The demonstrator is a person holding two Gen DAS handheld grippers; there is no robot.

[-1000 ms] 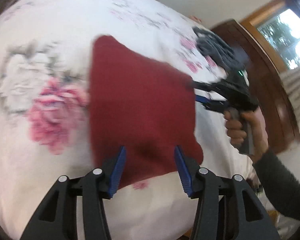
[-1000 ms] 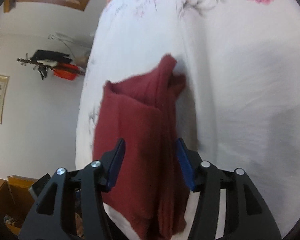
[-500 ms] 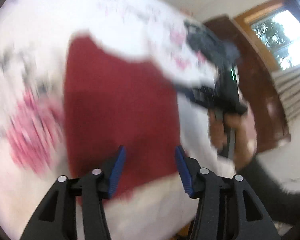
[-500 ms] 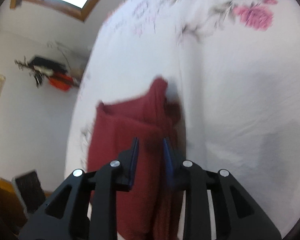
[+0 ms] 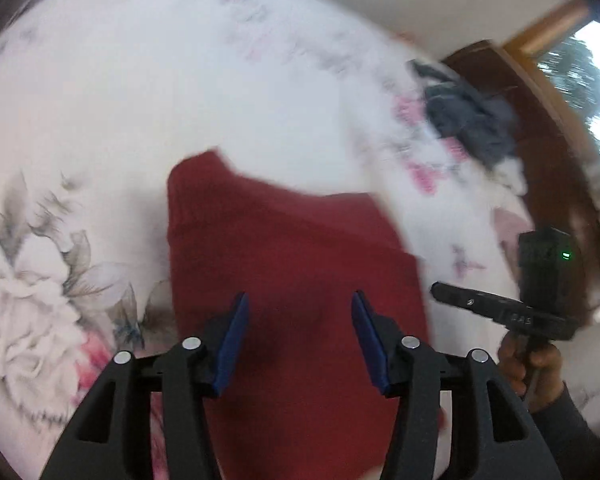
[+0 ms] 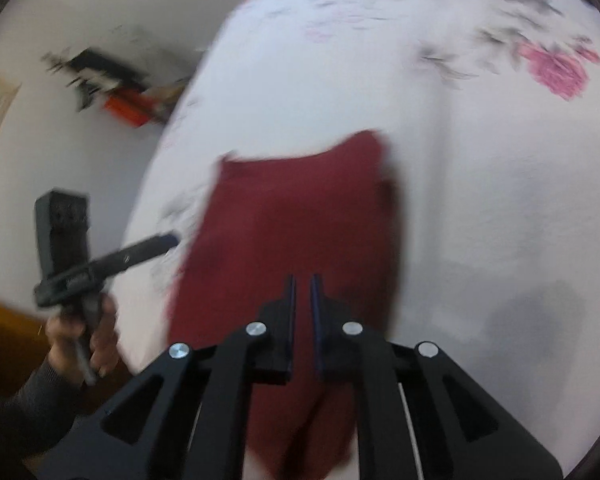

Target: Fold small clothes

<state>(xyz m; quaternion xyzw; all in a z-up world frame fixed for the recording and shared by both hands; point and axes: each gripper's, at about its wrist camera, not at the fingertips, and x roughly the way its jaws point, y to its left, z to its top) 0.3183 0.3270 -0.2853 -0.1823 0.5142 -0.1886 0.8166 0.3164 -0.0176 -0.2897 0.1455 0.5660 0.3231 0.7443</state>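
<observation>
Dark red garment [image 5: 296, 280] blurred on floral bedspread [image 5: 180, 92], near edge hidden by claws.

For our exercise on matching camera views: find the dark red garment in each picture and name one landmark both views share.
Left wrist view: the dark red garment fills the lower centre, lying on the floral bedsheet beyond the open jaws.
Right wrist view: the same garment lies centre to lower centre, past nearly closed jaws.
Shared landmark: the pink flower print on the white bedsheet.

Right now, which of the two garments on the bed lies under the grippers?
The dark red garment, spread flat below both grippers. The dark grey garment lies crumpled far away, near the bed's far edge.
</observation>
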